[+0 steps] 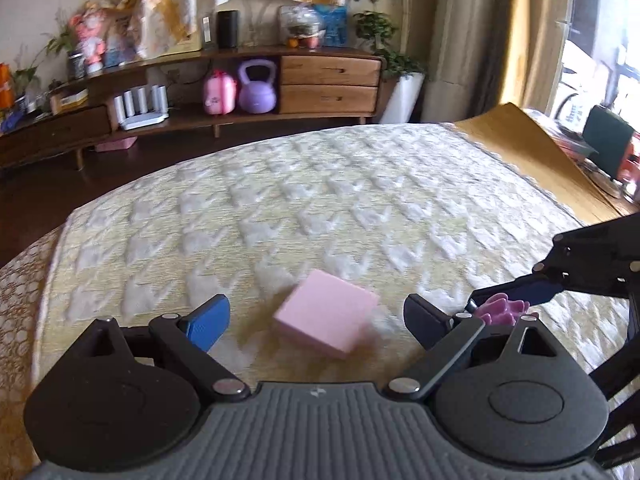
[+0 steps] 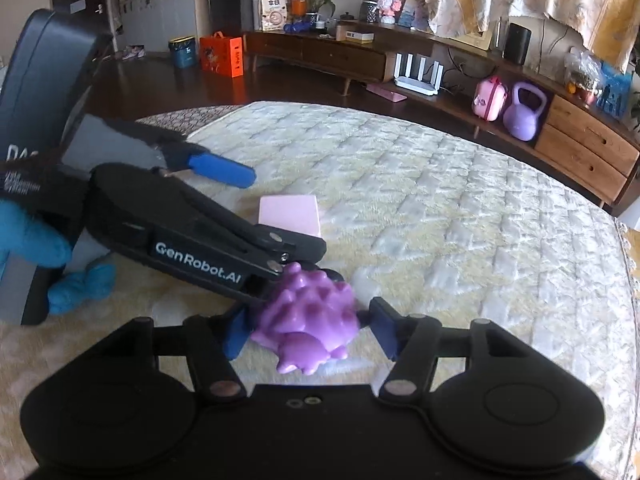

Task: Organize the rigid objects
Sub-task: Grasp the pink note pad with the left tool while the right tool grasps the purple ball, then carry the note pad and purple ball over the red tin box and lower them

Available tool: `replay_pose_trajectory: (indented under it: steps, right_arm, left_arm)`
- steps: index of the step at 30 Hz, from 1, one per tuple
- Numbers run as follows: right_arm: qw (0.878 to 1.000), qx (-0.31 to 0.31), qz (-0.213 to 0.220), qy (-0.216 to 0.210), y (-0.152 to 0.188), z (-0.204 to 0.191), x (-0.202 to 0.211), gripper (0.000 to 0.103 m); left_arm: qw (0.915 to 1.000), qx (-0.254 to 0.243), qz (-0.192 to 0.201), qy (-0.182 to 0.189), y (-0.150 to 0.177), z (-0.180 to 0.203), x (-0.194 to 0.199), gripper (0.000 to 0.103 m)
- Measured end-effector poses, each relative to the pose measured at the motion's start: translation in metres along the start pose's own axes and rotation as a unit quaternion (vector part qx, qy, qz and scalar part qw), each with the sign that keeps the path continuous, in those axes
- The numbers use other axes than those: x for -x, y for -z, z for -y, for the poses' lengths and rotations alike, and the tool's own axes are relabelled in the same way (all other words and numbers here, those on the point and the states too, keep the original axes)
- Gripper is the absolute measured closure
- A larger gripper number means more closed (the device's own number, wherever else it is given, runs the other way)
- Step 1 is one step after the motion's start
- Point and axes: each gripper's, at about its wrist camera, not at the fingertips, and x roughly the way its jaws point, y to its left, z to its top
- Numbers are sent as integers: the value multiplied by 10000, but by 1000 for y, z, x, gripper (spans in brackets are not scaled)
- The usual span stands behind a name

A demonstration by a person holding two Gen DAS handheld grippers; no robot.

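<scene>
A pink square block (image 1: 326, 314) lies flat on the quilted mattress (image 1: 320, 200), between the wide-open fingers of my left gripper (image 1: 316, 320). The block also shows in the right wrist view (image 2: 290, 214), partly behind the left gripper (image 2: 276, 216). My right gripper (image 2: 308, 330) is shut on a purple spiky toy (image 2: 310, 318) and holds it just above the mattress (image 2: 440, 200), close beside the left gripper's right finger. In the left wrist view the toy (image 1: 502, 310) peeks out at the right, held by the right gripper (image 1: 504, 302).
A wooden sideboard (image 1: 328, 76) stands beyond the bed with a purple kettlebell (image 1: 257, 88), a pink case (image 1: 218, 94) and a white router (image 1: 142, 108). A yellow-brown cover (image 1: 532, 152) lies at the mattress's right edge. A gloved hand (image 2: 32, 236) holds the left gripper.
</scene>
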Motion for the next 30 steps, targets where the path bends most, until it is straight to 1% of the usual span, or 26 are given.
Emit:
replay_pose_trajectory:
  steps: [4, 5, 6, 8, 10, 11, 12, 16, 19, 21, 27, 30]
  right_arm:
    - [10000, -46, -59, 1, 5, 8, 7, 41]
    - [10000, -47, -68, 6, 6, 10, 8, 41]
    - [10000, -47, -79, -4, 8, 12, 9, 41]
    - [9999, -77, -85, -11, 11, 17, 12, 41]
    - [9999, -142, -72, -22, 14, 19, 15, 41]
    - [9998, -167, -70, -18, 14, 19, 16, 41]
    - [9998, -177, -71, -18, 15, 19, 17, 41]
    - [9995, -299, -85, 19, 22, 20, 25, 41]
    - [9989, -446, -103, 95, 27, 20, 35, 41]
    - [9987, -481, -86, 108, 31, 19, 45, 41]
    - [9976, -654, 55, 221, 41, 19, 91, 42]
    - [9964, -796, 162, 248, 48, 19, 122, 41]
  left_arm:
    - [9999, -90, 10, 105, 0, 11, -3, 9]
    - [9999, -99, 4, 104, 1, 11, -3, 10]
    - [9999, -154, 9, 55, 1, 12, -4, 16]
    - [9997, -258, 28, -41, 2, 13, -4, 21]
    - [9995, -299, 52, -122, 2, 13, -3, 28]
    - [9993, -320, 68, -154, 2, 13, -3, 37]
    - [9993, -320, 86, -186, 1, 14, -2, 49]
    - [9994, -215, 34, -257, -1, 20, -1, 50]
    - [9991, -96, -29, -411, 1, 28, 5, 51]
    - [9992, 38, -68, -395, 3, 35, 12, 51]
    - [9988, 198, -182, -406, 12, 70, 38, 51]
    - [9987, 255, -191, -398, 15, 89, 55, 51]
